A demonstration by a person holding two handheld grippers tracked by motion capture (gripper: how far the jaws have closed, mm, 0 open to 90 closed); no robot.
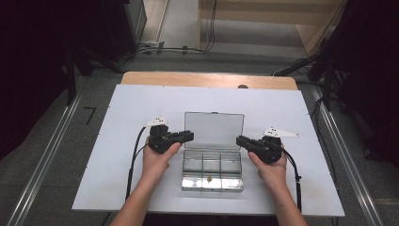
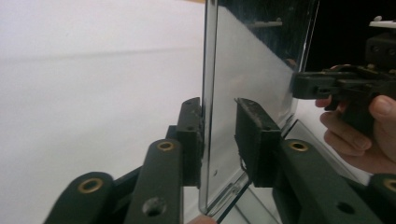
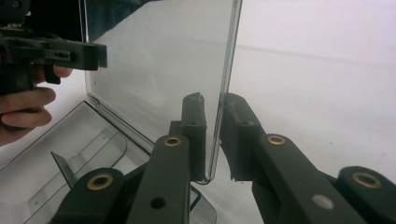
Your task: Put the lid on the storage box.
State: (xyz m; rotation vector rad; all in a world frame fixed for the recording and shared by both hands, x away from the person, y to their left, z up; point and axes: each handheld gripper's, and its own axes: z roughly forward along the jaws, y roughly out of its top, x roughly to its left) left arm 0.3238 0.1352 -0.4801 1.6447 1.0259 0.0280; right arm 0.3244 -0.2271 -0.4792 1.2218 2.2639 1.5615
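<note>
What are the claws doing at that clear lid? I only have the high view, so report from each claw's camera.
Observer: The left claw straddles the lid's side edge. One pad touches the lid and the other stands off with a visible gap.
Operator: Now the right one.
Observer: The right claw straddles the opposite edge with both pads very close to it. I cannot tell whether they press.
Operator: Report the lid's angle.
Observer: It stands roughly upright from the box's base.
</note>
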